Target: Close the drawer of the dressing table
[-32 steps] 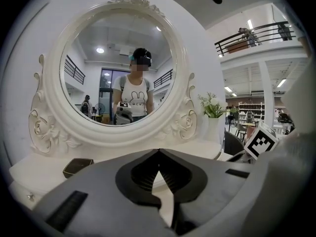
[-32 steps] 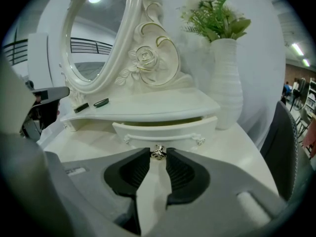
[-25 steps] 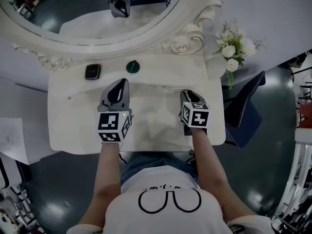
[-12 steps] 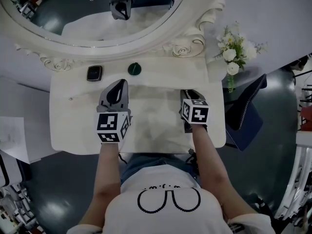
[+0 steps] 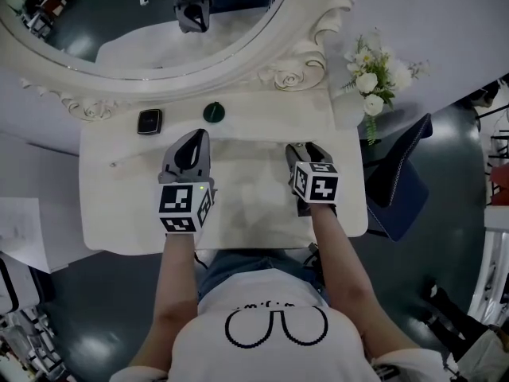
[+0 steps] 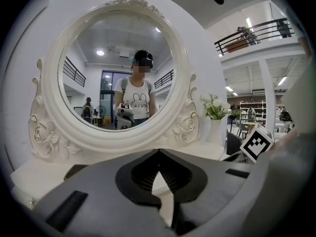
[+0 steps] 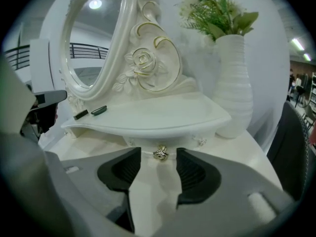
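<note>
The left tongs [image 6: 158, 151] are held clenched and empty over the bench [image 5: 246, 213] and take no part. The right tongs [image 7: 158, 158] are released. Their jaws have just been opening, and the small gold knob [image 7: 160, 153] stands between the tips, not pressed. The drawer [image 7: 185, 142] behind it seems pushed in under the shelf [image 7: 148, 117], so I judge the closing done and the letting go in hand. Next, the right tongs should draw straight back without hooking the knob. Farther, on the shelf, lie a dark flat case [image 5: 149, 121] and a round dark cap [image 5: 213, 111]. A white vase [image 7: 234, 83] stands at the right, the oval mirror [image 5: 119, 22] behind. None blocks the way.
</note>
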A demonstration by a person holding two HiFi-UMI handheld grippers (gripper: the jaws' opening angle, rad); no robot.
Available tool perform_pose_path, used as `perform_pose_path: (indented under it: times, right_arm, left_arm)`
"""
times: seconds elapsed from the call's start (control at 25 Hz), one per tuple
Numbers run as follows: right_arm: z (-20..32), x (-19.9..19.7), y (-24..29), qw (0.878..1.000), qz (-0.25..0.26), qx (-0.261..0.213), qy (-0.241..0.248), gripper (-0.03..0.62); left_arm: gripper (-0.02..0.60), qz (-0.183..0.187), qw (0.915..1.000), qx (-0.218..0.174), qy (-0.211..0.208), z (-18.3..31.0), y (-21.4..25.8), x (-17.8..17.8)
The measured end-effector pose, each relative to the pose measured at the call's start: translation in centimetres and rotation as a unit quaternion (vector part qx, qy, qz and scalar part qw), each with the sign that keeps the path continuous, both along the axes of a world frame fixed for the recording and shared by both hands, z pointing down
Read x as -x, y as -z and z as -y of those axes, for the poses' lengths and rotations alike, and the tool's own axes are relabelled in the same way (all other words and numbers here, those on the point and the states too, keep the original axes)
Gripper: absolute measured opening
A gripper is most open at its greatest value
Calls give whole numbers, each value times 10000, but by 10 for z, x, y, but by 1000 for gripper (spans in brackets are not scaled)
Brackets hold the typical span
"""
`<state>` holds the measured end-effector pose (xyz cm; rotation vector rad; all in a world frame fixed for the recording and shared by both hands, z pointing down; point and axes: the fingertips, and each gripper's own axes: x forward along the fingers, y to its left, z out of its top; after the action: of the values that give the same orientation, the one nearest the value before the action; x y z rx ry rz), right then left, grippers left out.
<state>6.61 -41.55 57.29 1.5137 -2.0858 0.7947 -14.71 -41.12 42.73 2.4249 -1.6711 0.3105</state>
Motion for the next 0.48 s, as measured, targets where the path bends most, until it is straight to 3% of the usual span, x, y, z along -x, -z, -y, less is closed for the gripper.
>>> perform_pose_path:
  times: [0.16, 0.48]
  right_arm:
    - [-7, -2, 9, 9998, 150, -88, -21, 282]
    - [-23, -5, 42, 9989, 217, -398, 108, 284]
  left_arm:
    - [-2, -12, 10000, -21, -81, -2, 1, -7]
    - [-2, -63, 9995, -168, -246, -12, 10, -23]
